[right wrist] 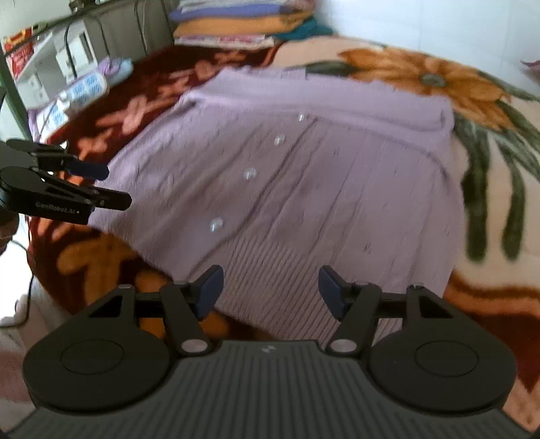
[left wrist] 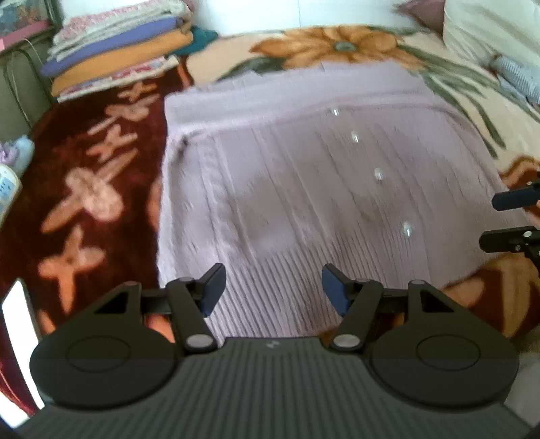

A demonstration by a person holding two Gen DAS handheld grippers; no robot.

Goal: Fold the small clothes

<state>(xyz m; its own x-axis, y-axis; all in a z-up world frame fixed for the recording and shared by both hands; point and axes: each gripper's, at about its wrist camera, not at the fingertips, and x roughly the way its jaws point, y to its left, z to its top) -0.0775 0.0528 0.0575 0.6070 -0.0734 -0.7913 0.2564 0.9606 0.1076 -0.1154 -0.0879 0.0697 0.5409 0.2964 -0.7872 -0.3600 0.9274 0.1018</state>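
Lilac cardigan [left wrist: 303, 175] spread flat on the floral blanket [left wrist: 84, 189].
Left claw [left wrist: 273, 288] and right claw [right wrist: 271, 290] both hover spread wide and empty over the cardigan's ribbed hem; folded stack [left wrist: 114, 50] lies beyond the cardigan's far-left corner.

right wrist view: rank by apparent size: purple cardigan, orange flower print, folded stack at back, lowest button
1. purple cardigan, fills most of the frame
2. orange flower print
3. folded stack, partly cropped and farthest away, so true size versus the flower is unsure
4. lowest button
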